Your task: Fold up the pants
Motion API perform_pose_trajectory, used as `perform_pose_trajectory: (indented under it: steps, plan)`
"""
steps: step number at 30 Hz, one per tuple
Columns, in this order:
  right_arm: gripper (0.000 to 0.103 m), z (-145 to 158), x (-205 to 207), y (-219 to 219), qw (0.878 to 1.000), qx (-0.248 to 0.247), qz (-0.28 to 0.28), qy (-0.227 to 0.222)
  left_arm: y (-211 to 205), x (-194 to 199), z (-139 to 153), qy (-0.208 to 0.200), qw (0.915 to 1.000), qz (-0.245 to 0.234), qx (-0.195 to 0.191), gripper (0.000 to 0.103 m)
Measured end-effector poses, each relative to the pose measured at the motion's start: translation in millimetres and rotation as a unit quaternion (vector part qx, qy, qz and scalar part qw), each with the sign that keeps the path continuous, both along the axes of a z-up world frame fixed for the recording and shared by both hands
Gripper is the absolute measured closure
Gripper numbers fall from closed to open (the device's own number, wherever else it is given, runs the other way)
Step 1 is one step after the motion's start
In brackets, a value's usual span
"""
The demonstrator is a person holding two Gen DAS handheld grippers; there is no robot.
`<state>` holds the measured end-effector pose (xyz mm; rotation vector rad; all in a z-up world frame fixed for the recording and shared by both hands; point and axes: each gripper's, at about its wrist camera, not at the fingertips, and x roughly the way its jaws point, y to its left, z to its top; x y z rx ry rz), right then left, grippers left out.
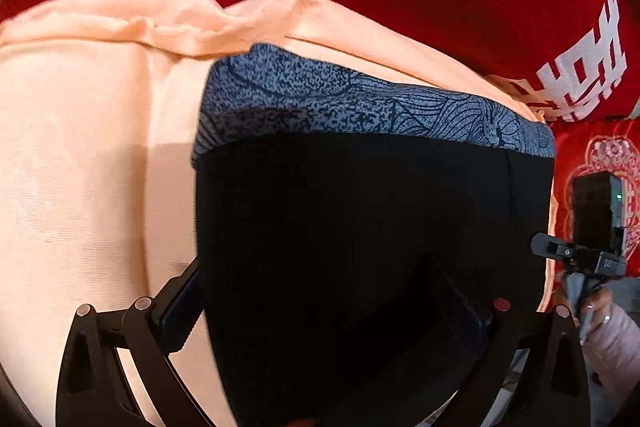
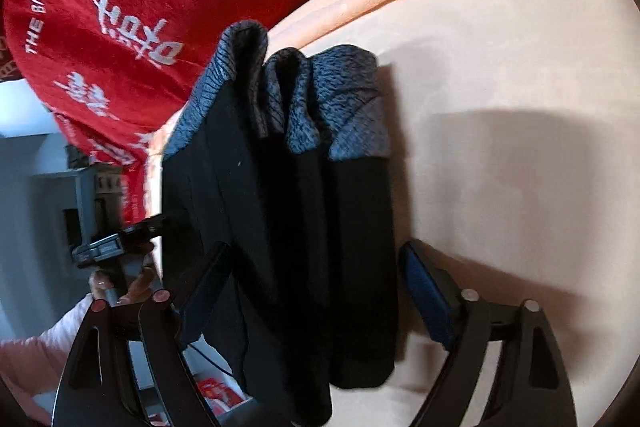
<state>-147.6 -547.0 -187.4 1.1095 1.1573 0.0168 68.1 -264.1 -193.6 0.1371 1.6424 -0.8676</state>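
**One pair of pants, two grippers, much of both hidden**

One pair of black pants (image 1: 360,247) with a grey-blue patterned waistband (image 1: 360,103) is seen, lying on a peach sheet (image 1: 80,167) and draped close in front of both cameras. In the right wrist view the waistband (image 2: 304,99) is bunched into three humps, so several layers of cloth are gathered there. One red cover (image 1: 400,7) with white embroidered characters is laid behind the sheet, and a second red patterned cloth (image 1: 592,155) is glimpsed at the right edge of the left wrist view.

Two grippers are counted. The left gripper (image 1: 332,307) is largely buried: one blue-padded finger (image 1: 180,311) is seen beside the left edge of the cloth, while the other is covered by black fabric and only faintly outlined. The jaws stand wide apart, though whether any cloth is pinched cannot be told. The right gripper (image 2: 320,303) is also spread wide, with the pants (image 2: 288,247) hanging between its two fingers; the right-hand pad (image 2: 424,291) is clear of the cloth, and the left-hand one is partly overlapped by it.

Each gripper is also caught at the edge of the other camera's view, held by a hand (image 2: 120,287) in a pale pink sleeve. The lower hems of the pants are cut off by the frame, and the room beyond is blurred.
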Motion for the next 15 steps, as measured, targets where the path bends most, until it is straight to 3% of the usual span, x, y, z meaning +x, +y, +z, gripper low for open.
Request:
perform_pose_trajectory:
  steps: [4,9,10,11,15]
  plan:
    - [0.007,-1.2,0.1,-1.1,1.0,0.01,-0.001,-0.001,7.8,2.3,-9.6,0.036,0.9989,0.028,-0.009,0.0]
    - [0.009,3.6,9.5,5.5,0.999,-0.015,0.006,0.038,17.2,1.7,-10.7,0.057,0.9966,0.06,-0.001,0.0]
    - [0.015,4.4,11.9,7.1,0.999,-0.024,0.011,0.046,16.5,-0.3,-8.1,0.047,0.9971,0.061,0.0,0.001]
    - [0.024,6.2,14.0,9.2,0.998,-0.026,0.017,0.047,12.9,-4.2,-2.8,0.031,0.9978,0.058,-0.001,0.008]
    - [0.044,14.7,11.8,10.6,0.999,-0.023,0.013,0.039,14.5,-14.1,19.1,-0.007,0.9984,0.053,-0.019,0.03]
